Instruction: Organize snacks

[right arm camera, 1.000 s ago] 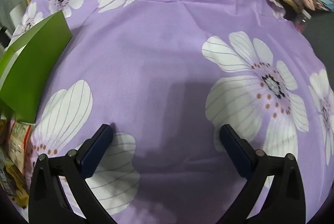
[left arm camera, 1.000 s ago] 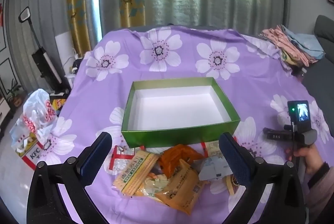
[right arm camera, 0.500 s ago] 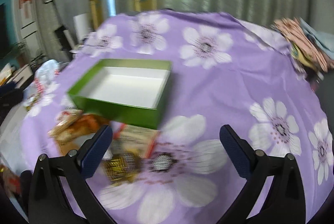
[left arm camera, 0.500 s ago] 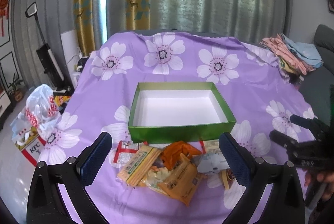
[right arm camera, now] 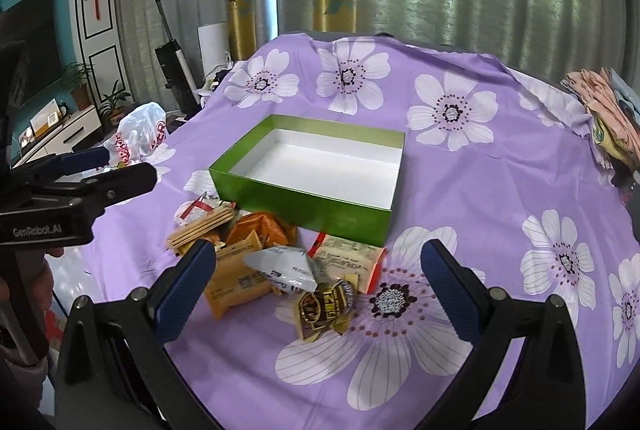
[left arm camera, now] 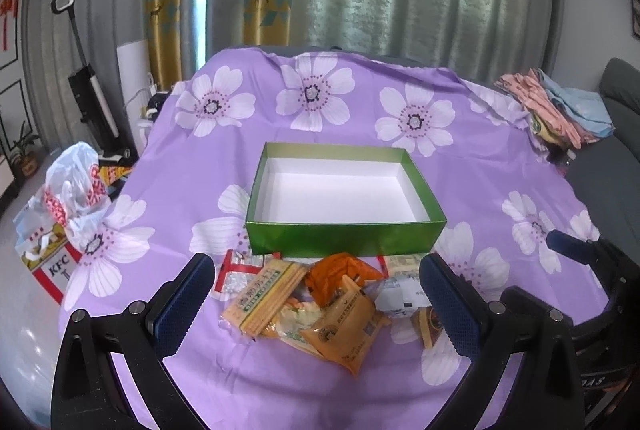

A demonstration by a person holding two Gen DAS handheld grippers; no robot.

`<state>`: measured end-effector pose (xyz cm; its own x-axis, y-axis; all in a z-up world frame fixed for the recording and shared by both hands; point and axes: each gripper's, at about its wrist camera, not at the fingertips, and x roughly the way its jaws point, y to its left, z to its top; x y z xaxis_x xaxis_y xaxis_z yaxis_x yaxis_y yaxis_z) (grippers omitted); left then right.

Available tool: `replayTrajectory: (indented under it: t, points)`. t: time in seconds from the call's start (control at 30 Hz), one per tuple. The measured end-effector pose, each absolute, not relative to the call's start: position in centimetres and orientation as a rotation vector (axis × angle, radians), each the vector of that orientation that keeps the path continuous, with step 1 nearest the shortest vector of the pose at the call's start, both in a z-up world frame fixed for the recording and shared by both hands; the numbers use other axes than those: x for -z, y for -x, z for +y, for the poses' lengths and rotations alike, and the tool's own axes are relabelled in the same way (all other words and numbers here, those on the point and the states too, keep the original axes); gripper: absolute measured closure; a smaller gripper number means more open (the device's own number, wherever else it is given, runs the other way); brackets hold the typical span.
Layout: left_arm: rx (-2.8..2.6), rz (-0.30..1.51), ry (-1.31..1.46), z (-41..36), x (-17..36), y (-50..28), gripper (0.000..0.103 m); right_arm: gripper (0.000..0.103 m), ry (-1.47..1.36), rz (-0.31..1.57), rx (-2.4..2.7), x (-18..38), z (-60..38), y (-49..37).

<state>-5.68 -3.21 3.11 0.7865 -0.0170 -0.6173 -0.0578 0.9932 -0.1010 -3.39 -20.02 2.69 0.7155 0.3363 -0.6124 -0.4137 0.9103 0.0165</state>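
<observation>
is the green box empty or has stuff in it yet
Empty: the green box shows only bare white floor; the snack packets lie outside, before its near wall.

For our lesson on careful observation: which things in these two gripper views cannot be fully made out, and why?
- Snack packets at the bottom of the pile: left view, hidden under the upper packets.
- Print on the small gold-and-black wrapper: right view, too small to read.
- Folded clothes stack: right view, cut off by the edge.
</observation>
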Motion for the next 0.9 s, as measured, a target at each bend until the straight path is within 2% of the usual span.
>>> replayTrajectory:
  t: [0.47,0.9]
  points:
    - [0.012,0.714,0.193,-2.4,-1.6,5.5,0.001,0.0,0.119,0.684,-0.453,-1.7,-19.0,4.3]
    - [0.121,0.883,0.309,-1.0,5.0,5.2,0.001,0.002,0.084,0.793,-0.618,3.4,-17.0,4.1]
